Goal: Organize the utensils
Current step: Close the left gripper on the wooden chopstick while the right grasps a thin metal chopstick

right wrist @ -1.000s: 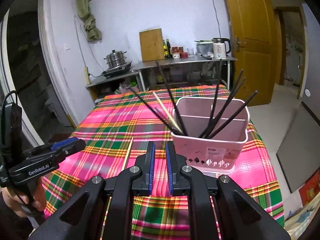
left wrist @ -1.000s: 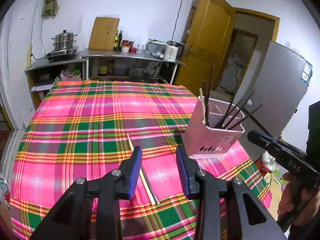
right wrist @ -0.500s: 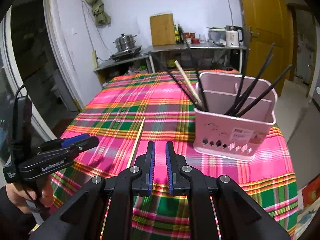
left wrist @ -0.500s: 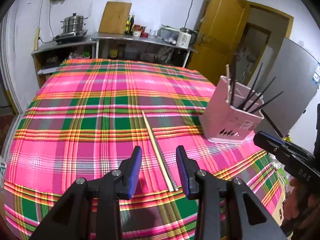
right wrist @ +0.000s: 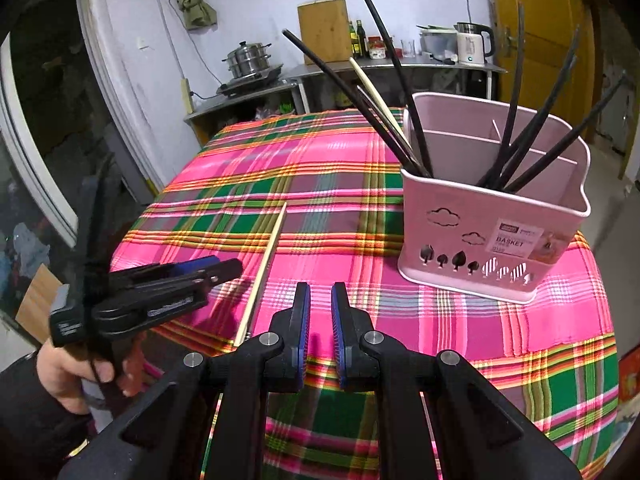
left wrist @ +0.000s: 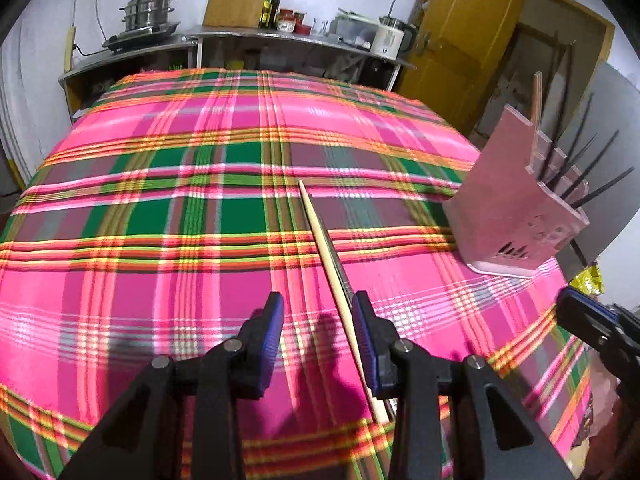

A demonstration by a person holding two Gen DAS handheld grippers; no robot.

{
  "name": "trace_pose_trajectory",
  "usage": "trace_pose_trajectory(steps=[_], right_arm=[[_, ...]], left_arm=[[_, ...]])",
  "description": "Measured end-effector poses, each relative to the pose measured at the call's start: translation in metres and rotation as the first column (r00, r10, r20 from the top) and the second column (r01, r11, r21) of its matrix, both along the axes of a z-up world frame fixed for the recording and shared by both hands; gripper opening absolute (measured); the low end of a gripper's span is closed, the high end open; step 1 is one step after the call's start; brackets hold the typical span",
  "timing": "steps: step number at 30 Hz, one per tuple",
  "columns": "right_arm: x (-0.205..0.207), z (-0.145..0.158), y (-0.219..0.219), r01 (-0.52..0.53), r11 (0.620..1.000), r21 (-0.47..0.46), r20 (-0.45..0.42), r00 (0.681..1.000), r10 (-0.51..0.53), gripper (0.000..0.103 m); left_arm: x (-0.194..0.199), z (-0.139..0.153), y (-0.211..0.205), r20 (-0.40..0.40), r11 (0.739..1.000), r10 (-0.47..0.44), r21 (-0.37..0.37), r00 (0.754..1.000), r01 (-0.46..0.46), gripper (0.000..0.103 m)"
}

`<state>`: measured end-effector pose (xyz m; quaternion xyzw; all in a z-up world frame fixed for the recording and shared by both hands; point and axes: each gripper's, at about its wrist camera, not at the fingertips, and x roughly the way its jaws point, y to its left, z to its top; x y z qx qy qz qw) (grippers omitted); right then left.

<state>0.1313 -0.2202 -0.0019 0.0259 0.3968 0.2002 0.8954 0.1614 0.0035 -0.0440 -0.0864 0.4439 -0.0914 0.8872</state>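
Observation:
A pale wooden chopstick [left wrist: 324, 248] lies on the plaid tablecloth [left wrist: 180, 216], with a dark one close along its right side. My left gripper [left wrist: 318, 320] is open, low over the cloth, and the wooden chopstick runs between its fingers near the right pad. The same chopstick shows in the right wrist view [right wrist: 266, 256]. A pink utensil basket [right wrist: 492, 216] holds several black chopsticks and one wooden one; it also shows in the left wrist view [left wrist: 508, 208]. My right gripper [right wrist: 321, 308] is nearly shut and empty, in front of the basket.
The table's near edge drops off just below both grippers. A steel counter [left wrist: 288, 38] with a pot, cutting board, bottles and kettle stands behind the table. A yellow door [left wrist: 456, 40] is at the right.
My left gripper has dropped and moved forward over the loose chopsticks, which now lie between its fingers. My right gripper has moved closer to the basket and stayed nearly shut.

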Motion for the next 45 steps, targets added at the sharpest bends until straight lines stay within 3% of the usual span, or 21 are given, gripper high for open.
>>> trace_pose_trajectory(steps=[4, 20, 24, 27, 30, 35, 38, 40, 41, 45], right_arm=[[0.003, -0.005, -0.003, 0.005, 1.0, 0.001, -0.013, 1.0, -0.005, 0.011], [0.007, -0.011, -0.002, 0.006, 1.0, 0.015, -0.031, 1.0, -0.006, 0.011], [0.007, -0.011, -0.001, 0.001, 1.0, 0.015, -0.029, 1.0, 0.0, 0.011], [0.009, -0.012, 0.003, -0.007, 1.0, 0.018, -0.034, 0.999, 0.008, 0.011], [0.011, -0.015, 0.009, -0.02, 1.0, 0.021, -0.04, 0.999, 0.021, 0.011], [0.018, -0.021, 0.025, -0.052, 0.998, 0.022, -0.051, 0.997, 0.053, 0.011], [0.023, -0.026, 0.037, -0.076, 0.997, 0.02, -0.06, 0.995, 0.077, 0.011], [0.028, -0.03, 0.046, -0.09, 0.996, 0.017, -0.066, 0.994, 0.091, 0.011], [0.028, -0.032, 0.049, -0.093, 0.996, 0.016, -0.07, 0.993, 0.094, 0.011], [0.034, -0.038, 0.059, -0.102, 0.995, 0.012, -0.086, 0.991, 0.103, 0.011]], left_arm=[[0.009, -0.013, -0.006, -0.027, 1.0, -0.001, 0.015, 1.0, 0.001, 0.037], [-0.001, -0.014, -0.021, 0.034, 0.987, -0.007, 0.163, 0.999, 0.001, 0.043], [-0.004, -0.013, -0.01, 0.032, 0.984, 0.037, 0.174, 0.999, -0.042, 0.02], [-0.009, -0.013, 0.006, 0.031, 0.981, 0.087, 0.173, 0.996, -0.091, 0.011], [-0.014, -0.015, 0.024, 0.025, 0.974, 0.146, 0.173, 0.989, -0.148, 0.01], [-0.024, -0.016, 0.049, 0.011, 0.966, 0.212, 0.151, 0.977, -0.211, 0.01], [-0.019, -0.017, 0.056, -0.017, 0.977, 0.188, 0.1, 0.982, -0.186, 0.01], [-0.01, -0.016, 0.058, -0.03, 0.986, 0.149, 0.084, 0.988, -0.146, 0.02], [-0.005, -0.016, 0.058, -0.032, 0.988, 0.132, 0.081, 0.991, -0.129, 0.028], [0.023, -0.015, 0.053, -0.028, 0.991, 0.064, 0.122, 0.998, -0.06, 0.028]])
